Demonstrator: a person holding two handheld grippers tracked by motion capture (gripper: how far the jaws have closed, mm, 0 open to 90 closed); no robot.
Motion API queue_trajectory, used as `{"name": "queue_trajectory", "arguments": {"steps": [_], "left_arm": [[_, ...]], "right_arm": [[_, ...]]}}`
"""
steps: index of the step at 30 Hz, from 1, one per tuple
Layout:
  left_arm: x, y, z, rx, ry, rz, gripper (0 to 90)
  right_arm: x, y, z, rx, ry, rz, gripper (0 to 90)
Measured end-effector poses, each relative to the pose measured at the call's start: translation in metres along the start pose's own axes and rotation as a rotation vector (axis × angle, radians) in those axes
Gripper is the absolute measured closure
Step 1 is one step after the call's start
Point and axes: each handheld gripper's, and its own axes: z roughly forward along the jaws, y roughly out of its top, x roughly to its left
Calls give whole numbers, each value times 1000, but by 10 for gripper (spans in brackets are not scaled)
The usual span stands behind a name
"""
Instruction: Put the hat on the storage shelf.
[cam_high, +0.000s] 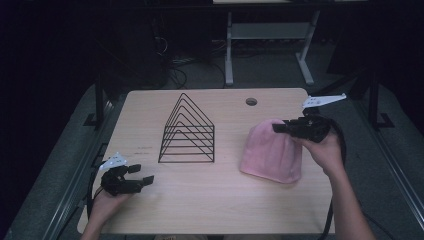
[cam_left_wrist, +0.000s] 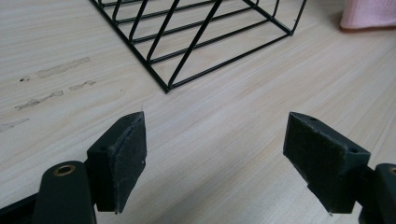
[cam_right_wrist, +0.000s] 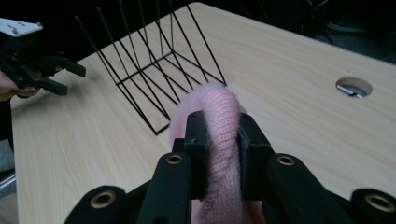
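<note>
Nearest the camera, at seven o'clock on the pale woodgrain table (cam_high: 280, 205), the left gripper (cam_high: 140, 175) is held open and empty. Dark floor surrounds it. At three o'clock, the fuzzy pink knit hat (cam_high: 270, 152) is pinched at its crown by the right gripper (cam_high: 278, 128), crown uppermost, beside the black wire rack (cam_high: 187, 131).

We see a pink hat (cam_high: 270, 152) of soft knitted cloth, a little fuzzy, with fine ribs where the right gripper (cam_right_wrist: 223, 140) pinches it. The gripper bodies look like matt black plastic with small brass-coloured rings, and the left gripper (cam_left_wrist: 215, 158) has 2 pads (cam_left_wrist: 126, 158) of rough dark foam, worn at the edges. Left of the hat, the rack (cam_high: 187, 131) is thin black metal wire, smooth and slightly glossy. The table (cam_high: 210, 200) under the hat is pale wood-grain laminate, smooth and matt, with some scuff marks.
</note>
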Motion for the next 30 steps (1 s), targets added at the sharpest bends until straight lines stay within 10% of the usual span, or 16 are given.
{"name": "queue_trajectory", "arguments": {"steps": [30], "left_arm": [[-11,20,-8,-17,-64,49,235]], "right_arm": [[36,45,-22,-88,41,-125,768]]}}
